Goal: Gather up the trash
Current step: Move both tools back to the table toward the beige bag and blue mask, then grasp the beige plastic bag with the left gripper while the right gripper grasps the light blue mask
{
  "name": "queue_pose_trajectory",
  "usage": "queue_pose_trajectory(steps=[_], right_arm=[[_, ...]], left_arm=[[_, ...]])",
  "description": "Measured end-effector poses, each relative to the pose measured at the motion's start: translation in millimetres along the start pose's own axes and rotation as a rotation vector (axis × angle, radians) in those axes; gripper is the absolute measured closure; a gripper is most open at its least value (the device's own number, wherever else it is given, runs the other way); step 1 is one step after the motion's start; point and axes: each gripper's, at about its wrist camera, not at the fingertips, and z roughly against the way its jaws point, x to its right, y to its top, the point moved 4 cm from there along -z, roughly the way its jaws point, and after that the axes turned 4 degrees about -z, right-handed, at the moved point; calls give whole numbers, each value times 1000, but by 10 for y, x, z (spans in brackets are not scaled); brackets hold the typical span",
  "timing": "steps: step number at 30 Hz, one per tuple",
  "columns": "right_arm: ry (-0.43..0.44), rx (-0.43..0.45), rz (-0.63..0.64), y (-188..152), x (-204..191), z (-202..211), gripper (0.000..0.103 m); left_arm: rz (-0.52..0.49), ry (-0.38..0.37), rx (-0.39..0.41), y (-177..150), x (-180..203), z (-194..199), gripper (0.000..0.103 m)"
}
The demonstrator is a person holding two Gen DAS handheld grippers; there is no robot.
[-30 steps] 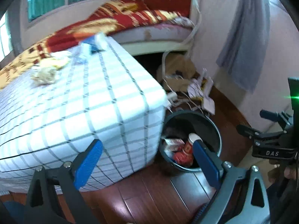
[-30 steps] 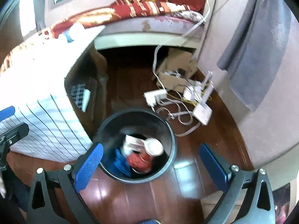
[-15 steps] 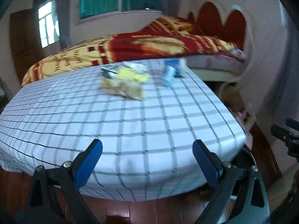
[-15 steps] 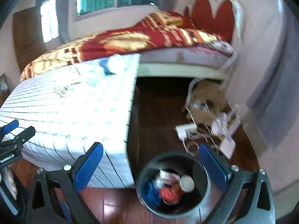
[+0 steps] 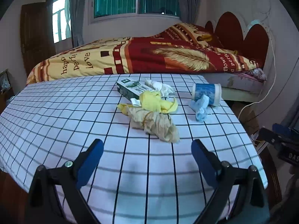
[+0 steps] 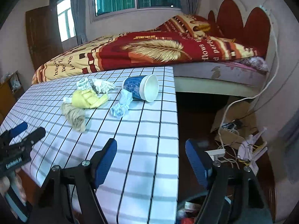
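Trash lies on a checked tablecloth (image 5: 74,115): a crumpled tan paper (image 5: 155,123), a yellow wrapper (image 5: 153,102), a green-white carton (image 5: 132,88), a white tissue (image 5: 158,86), a light blue wad (image 5: 200,106) and a blue paper cup (image 5: 206,93) on its side. The right wrist view shows the same cup (image 6: 142,89), blue wad (image 6: 121,106), yellow wrapper (image 6: 87,99) and tan paper (image 6: 74,117). My left gripper (image 5: 147,158) is open and empty above the near table edge. My right gripper (image 6: 151,160) is open and empty over the table's right corner.
The dark trash bin (image 6: 188,207) with trash inside stands on the wooden floor below the right gripper. A cardboard box (image 6: 233,119), cables and a power strip (image 6: 216,152) lie on the floor at right. A bed (image 5: 149,56) with a red-yellow blanket stands behind the table.
Both grippers have swung up from the bin to face the tabletop. The bin has dropped to the bottom edge of the right view and left the left view. Both stay open.
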Motion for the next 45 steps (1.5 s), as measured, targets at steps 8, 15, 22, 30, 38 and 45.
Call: queue_pose_trajectory(steps=[8,15,22,30,38,45], right_arm=[[36,-41,-3,267,-33,-652,33],[92,-75,10,328,-199,-983,34],[137,-115,39,314,-533,-1252,41],[107,-175,62,359,-789,-1542,60],[118,-173,105,353,-845,-1519,72],[117,-130,128,269,-803,-1240,73]], left_arm=[[38,-33,-109,172,10,-676,23],[27,-27,-191,169,-6,-975,37],[23,20,-162,81,-385,-828,43],[12,24,-133,196,-374,-805,40],[44,-12,-202,116,-456,-1066,81],[72,-25,-164,-4,-611,-824,86]])
